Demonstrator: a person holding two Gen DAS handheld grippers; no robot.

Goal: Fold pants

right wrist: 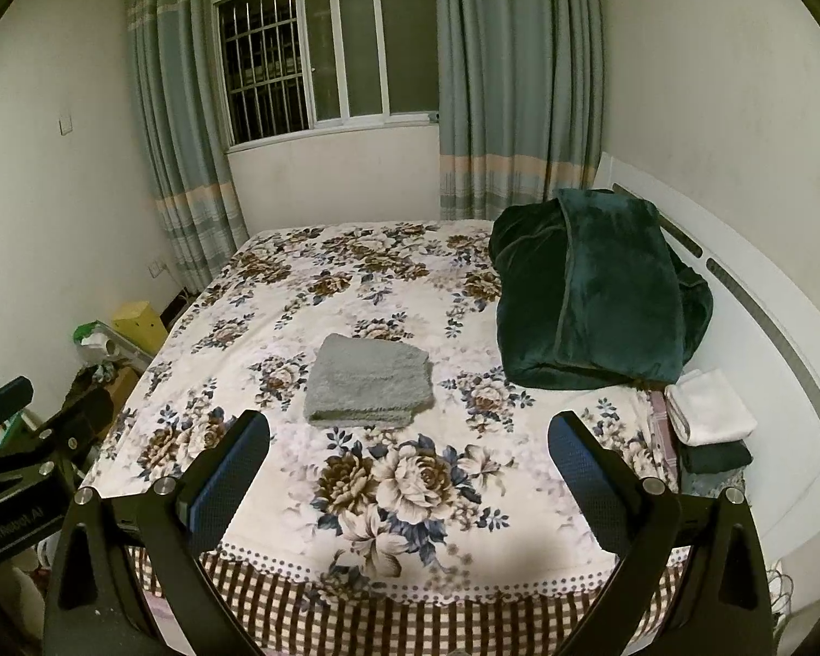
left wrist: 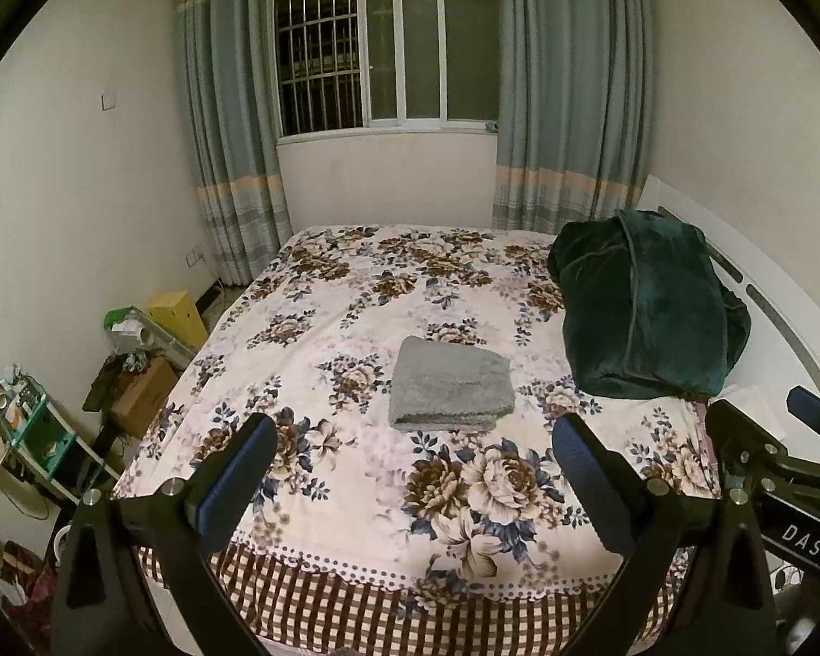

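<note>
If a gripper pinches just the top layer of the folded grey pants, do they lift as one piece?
Probably not. The grey pants look soft and fuzzy, stacked in loose layers, so the top would likely peel and droop. They seem light; pushing may bunch them on the floral bedspread rather than slide.

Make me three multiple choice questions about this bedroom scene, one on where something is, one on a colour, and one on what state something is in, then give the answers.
1. Where does the folded grey pants bundle lie?
A. on the floor
B. near the middle of the bed
C. on the windowsill

2. What colour is the plush blanket heaped by the headboard?
A. dark green
B. red
C. yellow

3. What state are the left gripper and right gripper in?
A. both open and holding nothing
B. both shut on the pants
C. one shut on the curtain

Answers: B, the grey bundle sits on the floral sheet mid-bed; A, the blanket reads deep green in both views; A, each gripper's fingers stand wide apart over the bed's near edge with nothing between them.
</note>
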